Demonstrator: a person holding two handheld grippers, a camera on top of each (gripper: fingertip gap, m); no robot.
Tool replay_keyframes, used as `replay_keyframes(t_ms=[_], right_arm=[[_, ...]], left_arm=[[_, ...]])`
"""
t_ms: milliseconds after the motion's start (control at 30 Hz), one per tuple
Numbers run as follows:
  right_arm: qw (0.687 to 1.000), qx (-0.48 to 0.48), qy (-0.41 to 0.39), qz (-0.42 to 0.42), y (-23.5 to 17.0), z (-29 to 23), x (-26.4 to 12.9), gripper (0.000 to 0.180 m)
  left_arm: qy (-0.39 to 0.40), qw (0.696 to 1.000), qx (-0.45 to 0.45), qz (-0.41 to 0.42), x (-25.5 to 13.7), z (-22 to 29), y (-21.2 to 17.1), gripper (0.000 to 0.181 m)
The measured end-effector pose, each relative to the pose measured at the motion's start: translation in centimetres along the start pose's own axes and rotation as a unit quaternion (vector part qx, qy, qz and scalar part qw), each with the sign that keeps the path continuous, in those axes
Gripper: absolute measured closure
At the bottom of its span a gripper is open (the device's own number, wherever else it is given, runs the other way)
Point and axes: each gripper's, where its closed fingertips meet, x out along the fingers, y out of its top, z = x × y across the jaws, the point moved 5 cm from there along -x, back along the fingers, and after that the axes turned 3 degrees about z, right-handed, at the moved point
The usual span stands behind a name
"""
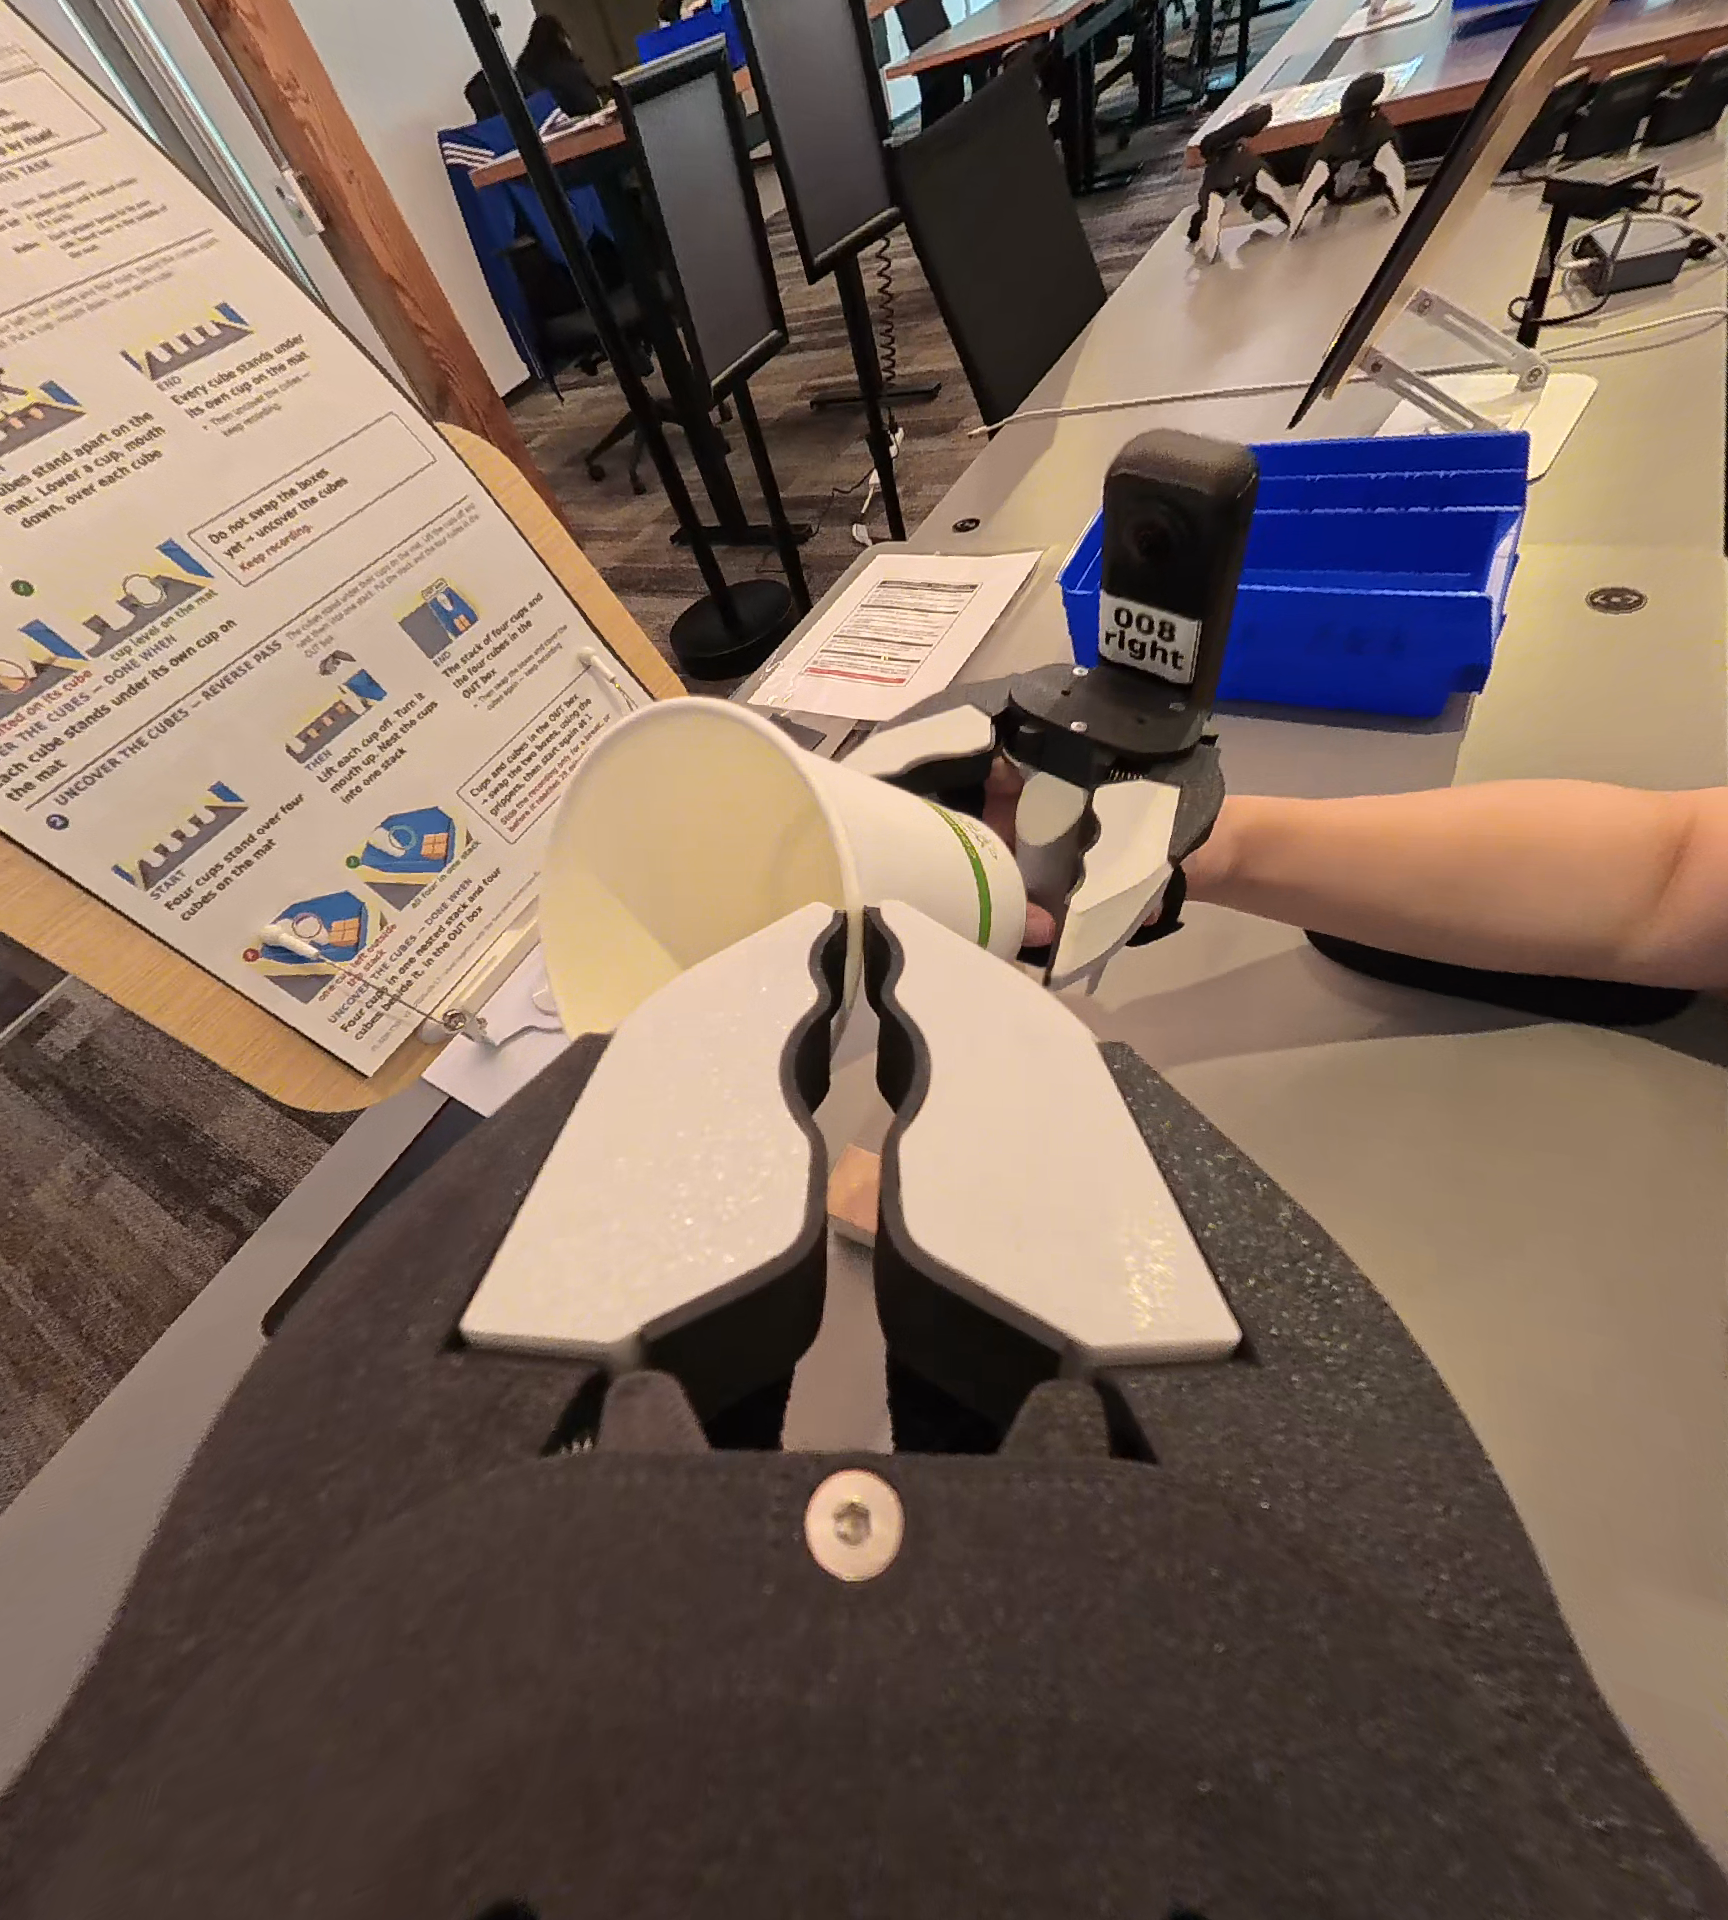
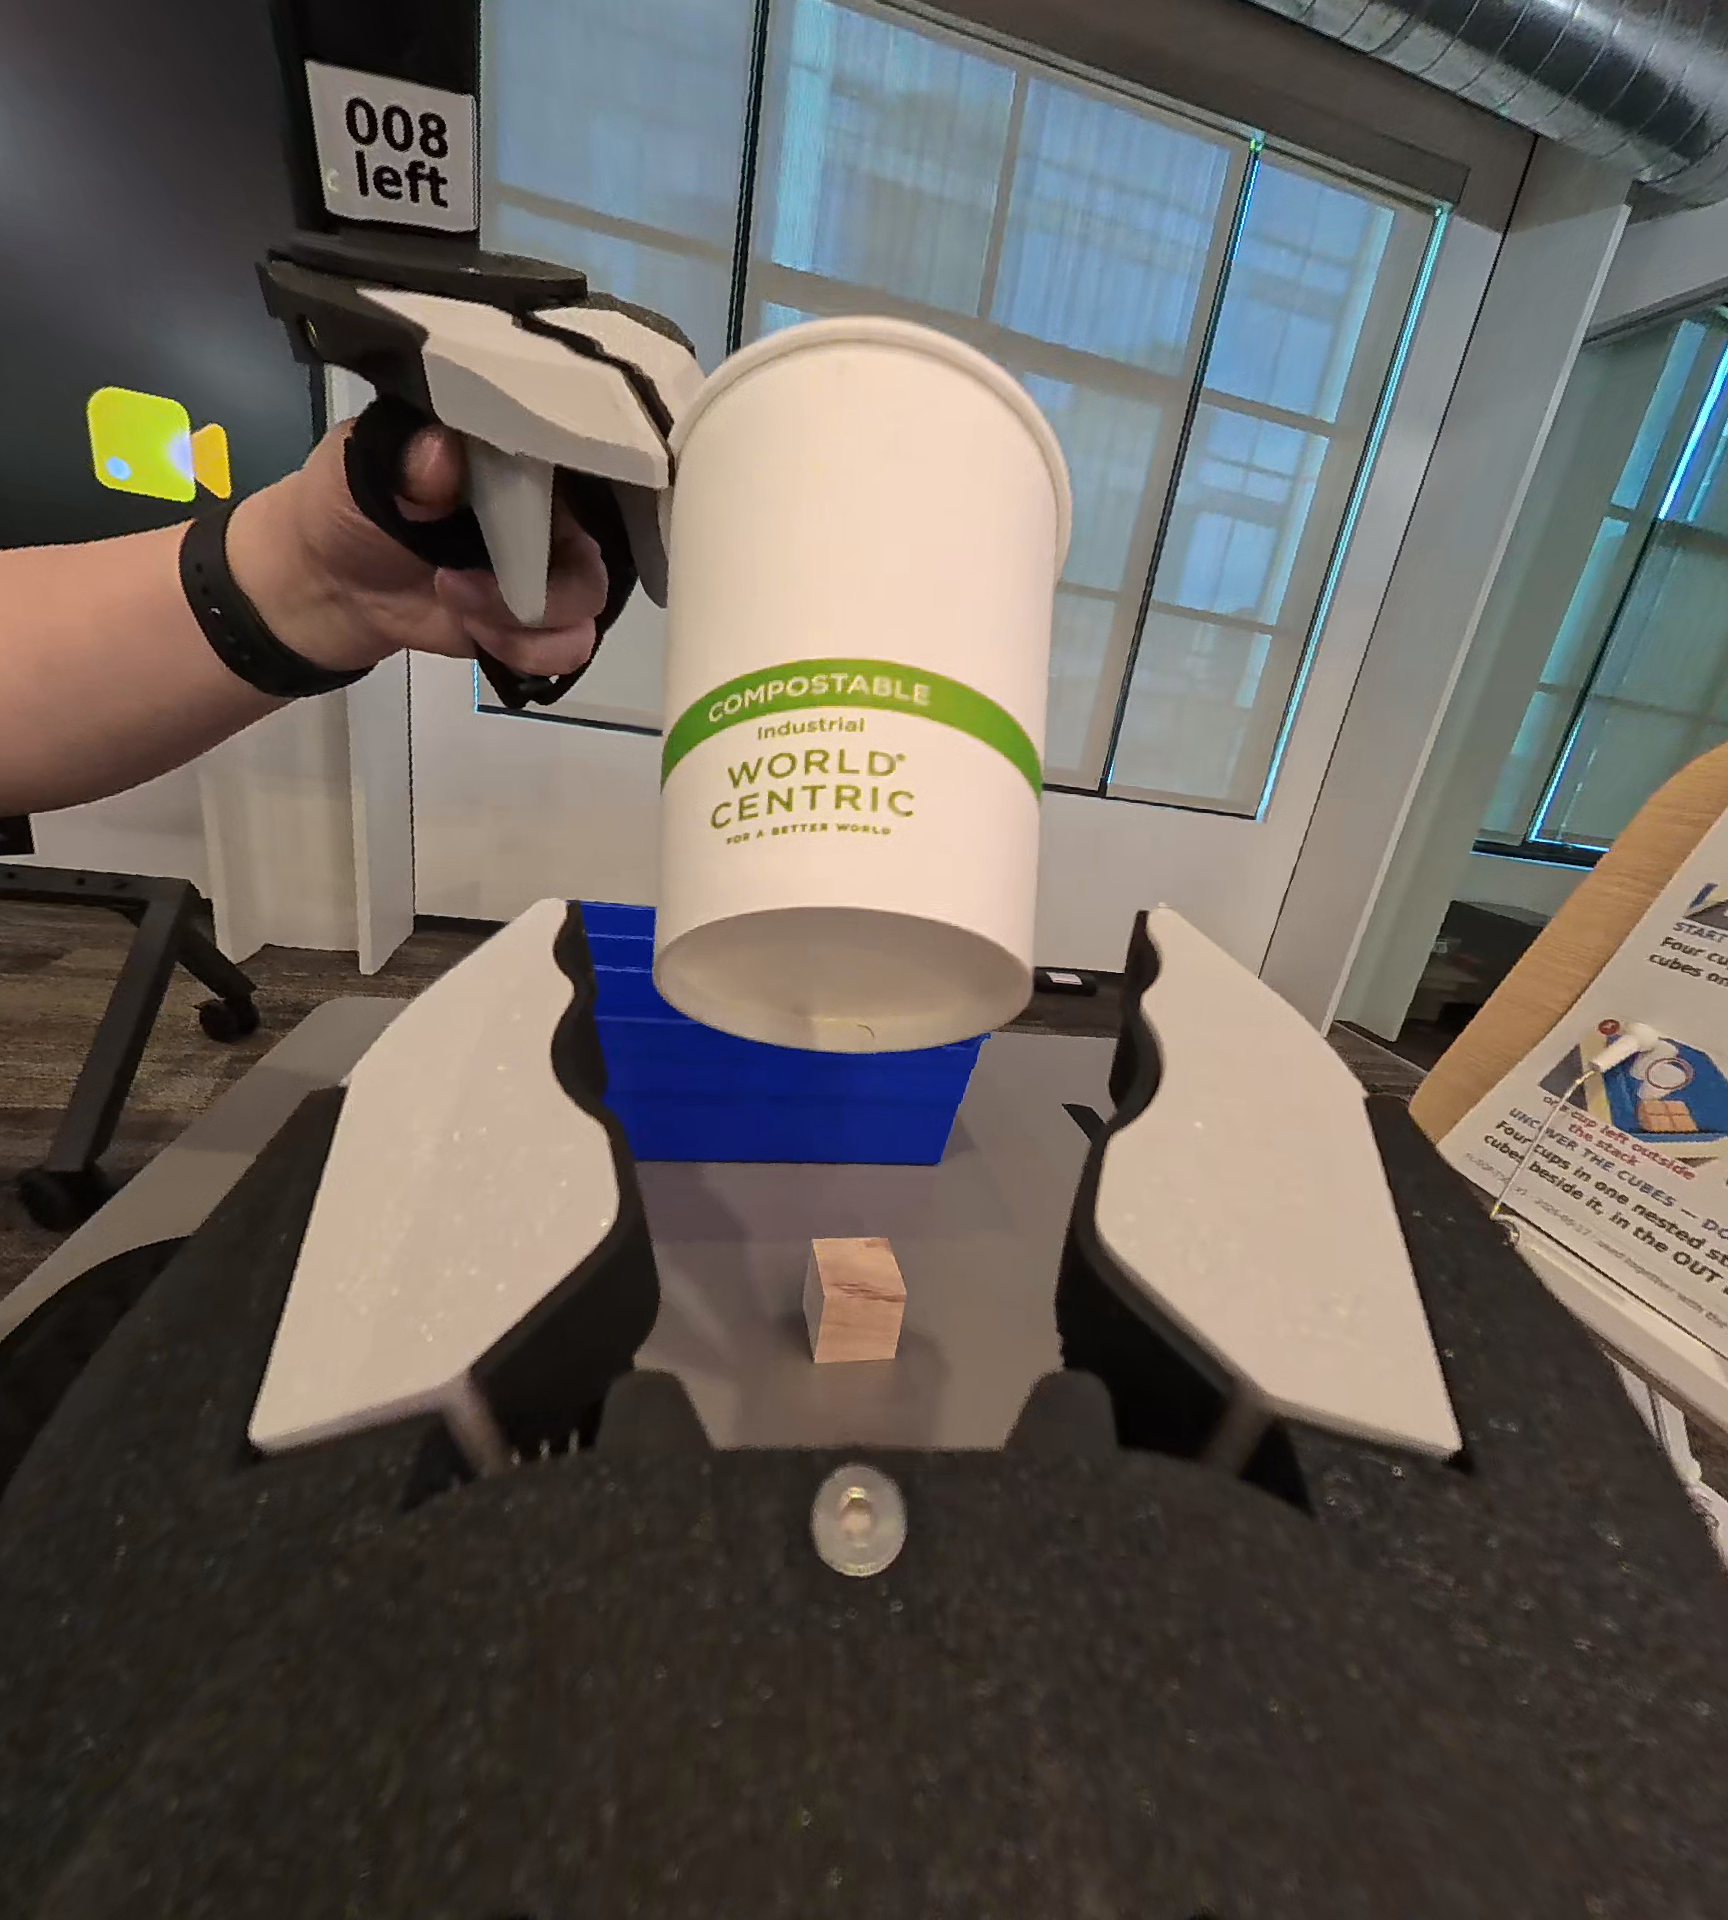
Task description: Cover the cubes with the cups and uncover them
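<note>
A white paper cup with a green band [image 1: 714, 862] hangs tilted in the air, its mouth towards my left gripper [image 1: 852, 920], which is shut on the rim. In the right wrist view the cup [image 2: 849, 623] is held by the left gripper [image 2: 668, 416] at its upper rim, with the base pointing at the camera. My right gripper [image 2: 849, 914] is open, with its fingers on either side of the cup's base and not touching it. It also shows in the left wrist view [image 1: 1026, 862]. A small wooden cube [image 2: 855, 1299] sits uncovered on the grey table [image 2: 995, 1247] below the cup. It shows through the left fingers' gap [image 1: 855, 1184].
A blue bin [image 1: 1359, 582] stands on the table behind the right gripper, and another blue bin [image 2: 787, 1101] stands beyond the cube. An instruction poster [image 1: 164, 623] leans at the left, also in the right wrist view [image 2: 1670, 1091]. A printed sheet [image 1: 901, 623] lies near the bin. Spare grippers [image 1: 1296, 177] sit far back.
</note>
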Motion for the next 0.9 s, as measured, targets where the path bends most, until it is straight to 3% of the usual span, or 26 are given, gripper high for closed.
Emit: replay_keyframes(t_ms=[200,333,900], right_arm=[[1.0,0.011,0.017,0.003,-0.3,-0.7,0.5,0.088],[0.999,0.015,0.027,0.019,0.1,-1.1,0.4,0.102],[0.999,0.009,0.034,0.022,1.1,-0.8,-0.3,0.104]], left_arm=[[-0.009,1.0,0.001,0.008,0.4,0.6,0.2,0.178],[-0.012,1.0,0.001,0.014,0.4,0.9,0.2,0.178],[0.003,1.0,-0.001,0.0,0.9,1.7,-1.4,0.172]])
